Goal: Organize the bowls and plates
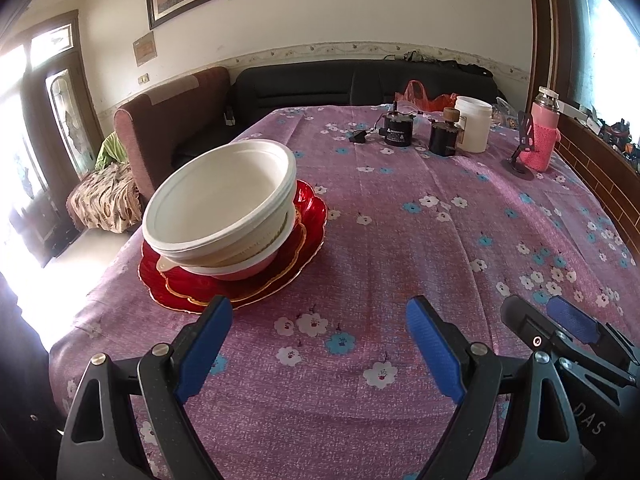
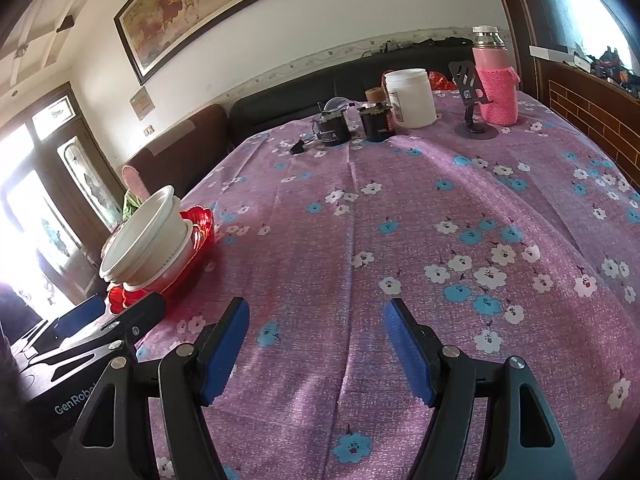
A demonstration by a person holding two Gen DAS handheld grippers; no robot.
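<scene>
A stack of white bowls [image 1: 218, 204] sits tilted on a pink-bottomed bowl [image 1: 244, 270], all resting on red gold-rimmed plates [image 1: 296, 252] near the table's left edge. The same bowl stack [image 2: 148, 236] and red plates [image 2: 202, 220] show at the left in the right wrist view. My left gripper [image 1: 320, 320] stands open just in front of the plates, nothing between its blue pads. My right gripper [image 2: 316, 320] is open over bare cloth to the right of the stack. Each gripper shows at the edge of the other's view.
A purple flowered tablecloth [image 1: 400, 220] covers the table. At the far end stand a white jar [image 1: 474, 122], two dark small devices [image 1: 398, 130], a pink-sleeved bottle [image 1: 540, 136] and a phone stand [image 1: 520, 160]. A black sofa [image 1: 320, 80] and brown armchair [image 1: 172, 120] lie beyond.
</scene>
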